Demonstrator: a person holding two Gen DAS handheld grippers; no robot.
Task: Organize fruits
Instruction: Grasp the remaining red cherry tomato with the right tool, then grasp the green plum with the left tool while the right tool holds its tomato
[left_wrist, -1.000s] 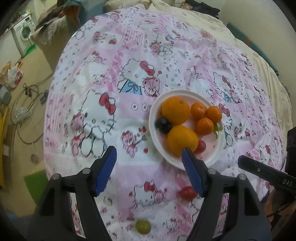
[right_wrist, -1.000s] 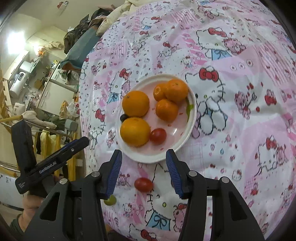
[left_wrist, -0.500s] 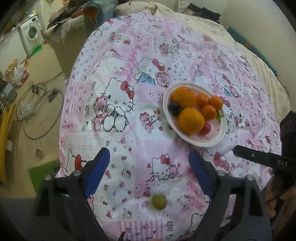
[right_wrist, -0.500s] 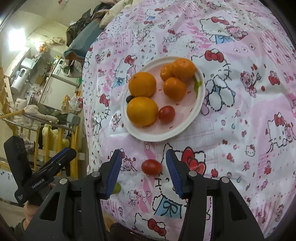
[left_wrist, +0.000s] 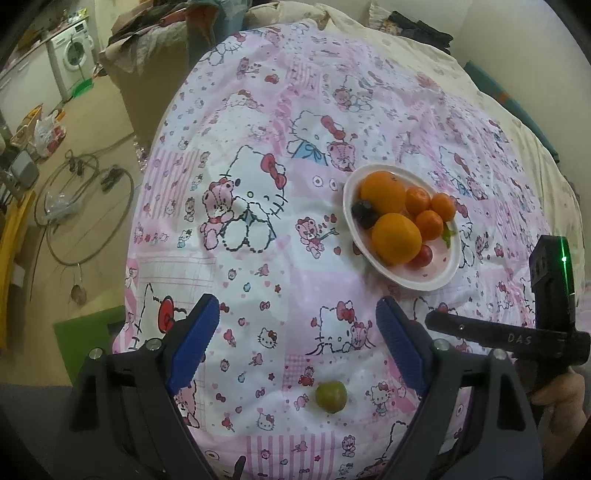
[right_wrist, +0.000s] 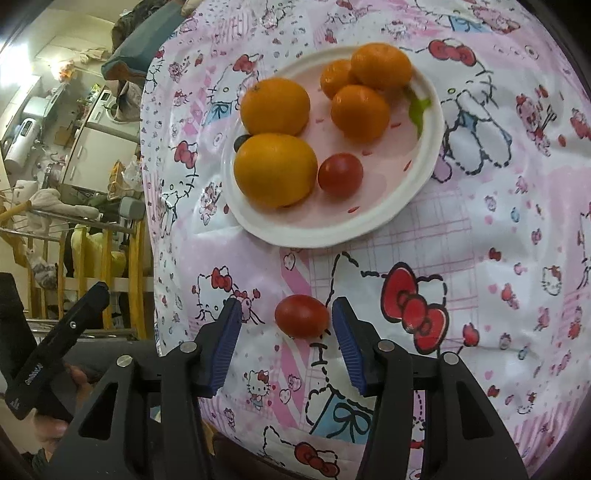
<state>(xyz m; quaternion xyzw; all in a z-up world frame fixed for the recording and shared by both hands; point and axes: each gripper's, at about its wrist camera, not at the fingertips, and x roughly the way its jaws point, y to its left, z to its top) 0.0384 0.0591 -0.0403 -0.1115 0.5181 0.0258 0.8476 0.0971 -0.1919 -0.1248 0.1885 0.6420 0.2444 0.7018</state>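
While your right gripper is straddling the loose tomato near the plate with jaws parted, untouching, you are wisely centring before squeezing gently.

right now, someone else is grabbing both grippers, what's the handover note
Left gripper: open, empty, above the green fruit on the quilt.
Right gripper: open, fingers either side of the loose red tomato, not squeezing.
Done: plate holds two oranges, three mandarins, one tomato and a dark fruit.
Left: close on the tomato, plate it, then the green fruit.
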